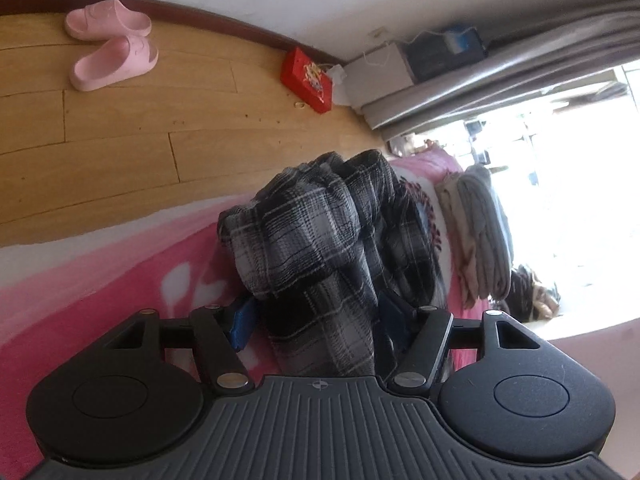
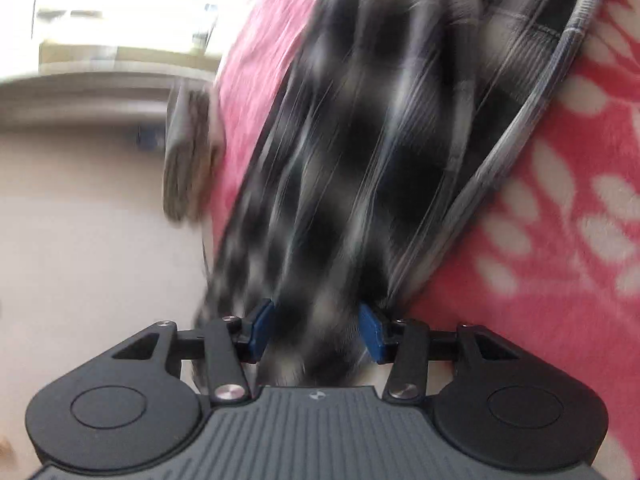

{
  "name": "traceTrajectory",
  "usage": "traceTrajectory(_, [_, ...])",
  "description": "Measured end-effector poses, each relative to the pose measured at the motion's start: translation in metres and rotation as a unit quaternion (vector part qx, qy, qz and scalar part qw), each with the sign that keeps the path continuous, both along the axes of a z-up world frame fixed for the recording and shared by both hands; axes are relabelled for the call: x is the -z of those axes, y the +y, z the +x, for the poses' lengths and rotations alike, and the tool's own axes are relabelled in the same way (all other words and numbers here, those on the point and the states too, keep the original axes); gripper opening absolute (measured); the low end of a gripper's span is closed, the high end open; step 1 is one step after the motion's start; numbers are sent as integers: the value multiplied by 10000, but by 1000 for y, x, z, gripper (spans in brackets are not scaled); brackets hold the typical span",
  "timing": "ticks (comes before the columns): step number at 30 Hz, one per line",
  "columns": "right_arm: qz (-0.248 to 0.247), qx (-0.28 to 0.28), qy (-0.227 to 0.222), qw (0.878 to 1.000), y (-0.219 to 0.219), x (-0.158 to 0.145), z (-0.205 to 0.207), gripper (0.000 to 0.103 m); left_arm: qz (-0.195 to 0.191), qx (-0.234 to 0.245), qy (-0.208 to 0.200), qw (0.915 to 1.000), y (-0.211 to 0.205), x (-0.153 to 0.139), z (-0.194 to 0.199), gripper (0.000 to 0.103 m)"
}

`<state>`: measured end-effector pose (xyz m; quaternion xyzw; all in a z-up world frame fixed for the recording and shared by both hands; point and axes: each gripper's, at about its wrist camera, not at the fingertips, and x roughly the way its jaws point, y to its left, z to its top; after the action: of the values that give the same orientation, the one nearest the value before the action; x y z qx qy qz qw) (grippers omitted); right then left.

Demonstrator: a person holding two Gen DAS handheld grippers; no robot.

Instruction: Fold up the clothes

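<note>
A black, grey and white plaid garment [image 1: 320, 220] rises in a bunched fold over the pink blanket [image 1: 100, 280]. My left gripper [image 1: 316, 318] is shut on its lower part, and the cloth fills the gap between the blue pads [image 1: 242, 322]. In the right wrist view, which is motion-blurred, the same plaid garment [image 2: 360, 120] stretches away across the pink and white blanket [image 2: 560, 200]. My right gripper [image 2: 316, 326] is shut on its near end, with the fabric packed between the blue pads [image 2: 372, 332].
A stack of folded grey and beige clothes [image 1: 476, 232] lies on the blanket beyond the plaid garment, and shows as a blurred stack [image 2: 184, 152] in the right wrist view. On the wooden floor [image 1: 120, 120] are pink slippers [image 1: 112, 44] and a red box [image 1: 307, 80]. A grey curtain [image 1: 500, 68] hangs beside a bright window.
</note>
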<state>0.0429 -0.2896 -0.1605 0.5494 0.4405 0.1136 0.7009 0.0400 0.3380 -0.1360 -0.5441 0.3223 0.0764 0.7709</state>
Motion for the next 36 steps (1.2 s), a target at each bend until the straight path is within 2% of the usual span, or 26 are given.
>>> traceTrajectory(2, [271,218,-25,9994,-1,9,11,49,-37,-121,-21,9999,-1,2,-1,57])
traceTrajectory(4, [425,359,-44,9984,1,15,18,49,-67,-241,-28,9997,-2,4,-3,46])
traceTrajectory(9, [503,619,87,9968,-2,10,18,47,-121,-487,-32,9987,-3,8,-10,26])
traceTrajectory(13, [361,1067,191,9935,-9,6,1,49,-102,-481,-42,9988,-3,9,-10,24])
traceTrajectory(17, [510,1064,213,9928,-6,18,17,49,-506,-540,1,9973,3,19,-6,26])
traceTrajectory(20, [560,1051,76,9929,-1,19,33,48,-486,-495,-44,9976,4,19,-5,24])
traceTrajectory(21, [490,1062,41,9931,0,18,34,38,-414,-469,-55,9980,3,19,-5,19])
traceTrajectory(22, [248,1069,24,9940,2,15,36,11,-349,-462,-57,9983,3,19,-6,17])
traceTrajectory(23, [-28,1059,19,9944,4,11,35,8,-328,-488,-62,9983,2,19,-7,15])
traceTrajectory(28, [-644,1131,-359,9908,0,-21,15,6,5,-536,-167,9984,-3,1,-20,12])
traceTrajectory(36, [-721,994,-519,9911,-13,-49,-14,6,198,-353,-255,9989,-5,-16,-63,11])
